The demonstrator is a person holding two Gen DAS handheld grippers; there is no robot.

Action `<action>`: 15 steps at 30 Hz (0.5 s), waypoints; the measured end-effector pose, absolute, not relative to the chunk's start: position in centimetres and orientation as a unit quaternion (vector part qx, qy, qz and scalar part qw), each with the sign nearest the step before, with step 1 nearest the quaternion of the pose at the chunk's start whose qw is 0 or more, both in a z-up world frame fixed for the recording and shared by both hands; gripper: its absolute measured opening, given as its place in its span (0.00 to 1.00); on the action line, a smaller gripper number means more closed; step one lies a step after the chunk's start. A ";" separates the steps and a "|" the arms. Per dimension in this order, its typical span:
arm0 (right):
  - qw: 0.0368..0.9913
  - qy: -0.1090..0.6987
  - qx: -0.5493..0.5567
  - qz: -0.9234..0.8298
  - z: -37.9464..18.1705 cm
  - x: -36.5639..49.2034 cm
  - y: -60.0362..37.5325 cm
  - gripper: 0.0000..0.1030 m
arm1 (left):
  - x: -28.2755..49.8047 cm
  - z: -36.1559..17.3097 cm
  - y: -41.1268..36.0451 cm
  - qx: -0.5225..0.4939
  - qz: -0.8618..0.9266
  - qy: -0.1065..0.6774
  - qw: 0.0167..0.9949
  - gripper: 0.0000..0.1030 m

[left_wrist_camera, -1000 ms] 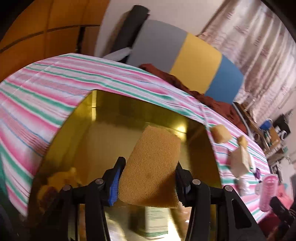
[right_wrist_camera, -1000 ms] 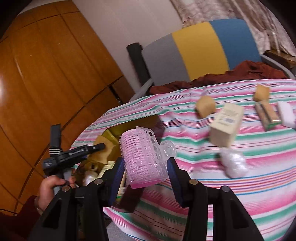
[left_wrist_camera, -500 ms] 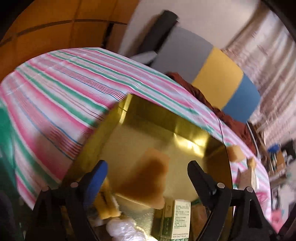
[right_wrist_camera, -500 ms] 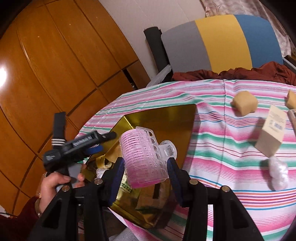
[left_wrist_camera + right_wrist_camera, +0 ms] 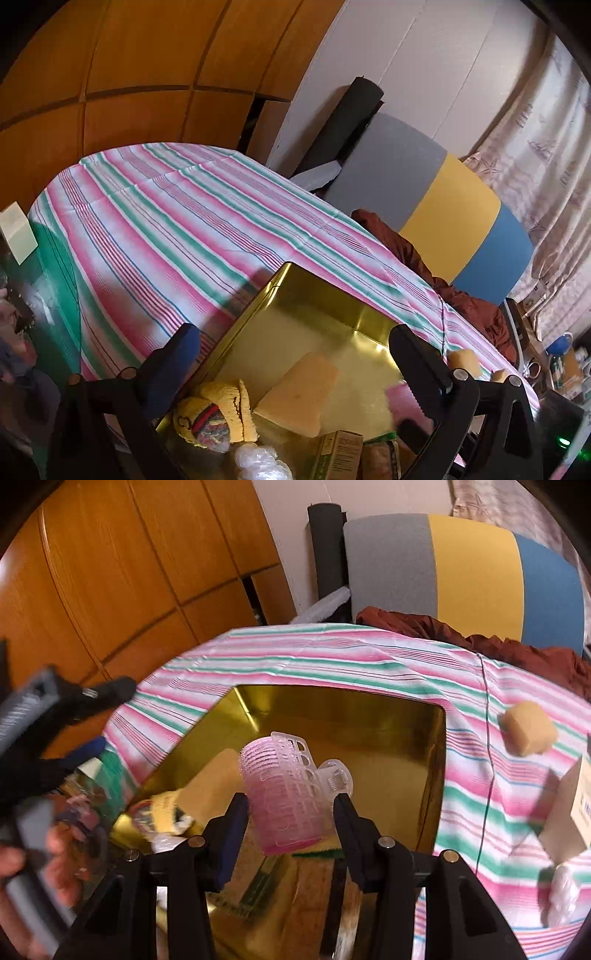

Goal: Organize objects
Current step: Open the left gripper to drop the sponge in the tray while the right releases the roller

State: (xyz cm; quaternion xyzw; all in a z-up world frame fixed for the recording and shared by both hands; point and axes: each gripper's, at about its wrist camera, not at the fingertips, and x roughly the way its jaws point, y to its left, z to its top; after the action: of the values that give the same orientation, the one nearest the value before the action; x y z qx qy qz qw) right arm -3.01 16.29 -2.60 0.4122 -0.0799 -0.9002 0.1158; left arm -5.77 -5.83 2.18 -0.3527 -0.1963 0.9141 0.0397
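A gold tin box [image 5: 325,325] stands open on the striped tablecloth [image 5: 166,221]; it also shows in the right wrist view [image 5: 369,716]. My left gripper [image 5: 295,350] is open and empty above the box's near left corner. A tan sponge [image 5: 299,391] lies inside the box, beside a yellow knitted item [image 5: 218,417]. My right gripper [image 5: 291,805] is shut on a pink hair roller [image 5: 288,794] and holds it above the box. The roller's edge shows in the left wrist view [image 5: 400,402].
The box also holds a clear plastic wad [image 5: 258,461] and a small carton [image 5: 336,454]. On the cloth to the right lie a sponge cube [image 5: 530,733], a beige carton [image 5: 569,812] and a plastic wad [image 5: 561,897]. A striped cushion [image 5: 461,576] stands behind the table.
My left gripper opened and let go of the tan sponge, which now lies in the box; the gripper then drew back and up. My right gripper moved the pink roller left, over the box.
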 end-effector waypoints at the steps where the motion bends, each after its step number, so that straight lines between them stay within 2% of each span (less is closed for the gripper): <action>1: 0.112 -0.077 0.416 -0.899 -2.8 -3.3 16.0 0.47 | -5.7 2.3 -5.7 -0.354 0.914 -0.195 0.041 1.00; 8: 0.079 -0.083 0.450 -0.885 -5.2 -6.6 15.9 0.49 | -5.5 2.5 -5.3 -0.361 0.910 -0.198 0.047 1.00; 15: 0.089 -0.150 0.444 -0.879 -4.6 -5.6 17.7 0.55 | -5.5 2.2 -4.6 -0.369 0.908 -0.190 0.051 1.00</action>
State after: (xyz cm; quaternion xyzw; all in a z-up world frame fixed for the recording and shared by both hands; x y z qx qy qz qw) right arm -5.58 17.73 -4.59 0.4443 -0.1502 -0.8787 0.0892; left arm -5.46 -4.58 2.19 -0.3688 -0.1904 0.9084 0.0513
